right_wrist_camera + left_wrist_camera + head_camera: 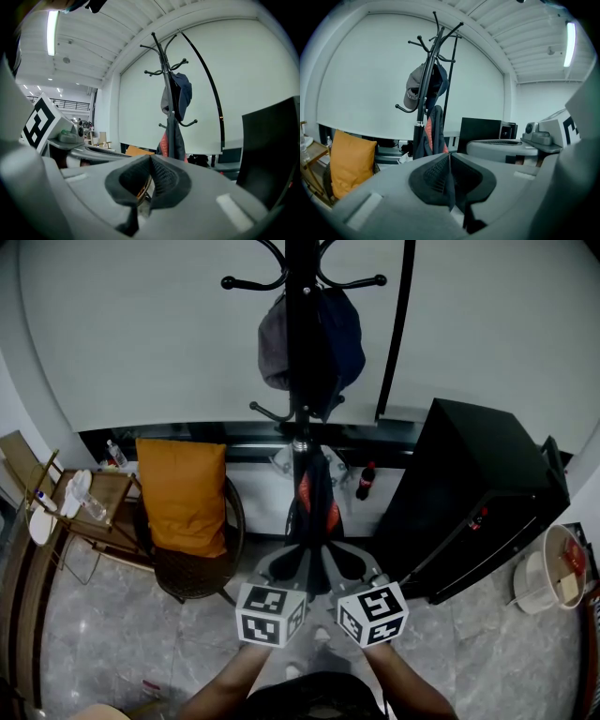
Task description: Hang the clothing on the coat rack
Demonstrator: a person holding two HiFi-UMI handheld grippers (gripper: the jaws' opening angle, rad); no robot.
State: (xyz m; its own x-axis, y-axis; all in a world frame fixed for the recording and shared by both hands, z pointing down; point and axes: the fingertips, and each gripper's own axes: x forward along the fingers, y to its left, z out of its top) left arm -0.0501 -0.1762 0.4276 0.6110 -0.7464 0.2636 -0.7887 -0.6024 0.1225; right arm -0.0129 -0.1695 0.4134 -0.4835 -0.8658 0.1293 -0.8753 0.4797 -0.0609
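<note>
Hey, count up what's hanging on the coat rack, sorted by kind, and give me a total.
Caps: 2, the grey cap and the navy cap
Jackets: 1, the dark jacket with red panels
Total: 3 on the coat rack

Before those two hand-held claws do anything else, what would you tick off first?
1. Left gripper empty: ok, jaws together on nothing.
2. Right gripper empty: ok, jaws together on nothing.
3. Jacket on the coat rack: ok, it hangs against the pole, below the caps.
4. Jacket caught securely on a hook: cannot tell, the hook under it is hidden.
5. Spare upper hook: ok, bare.
6. More clothing waiting to be hung: cannot tell, none in view.
</note>
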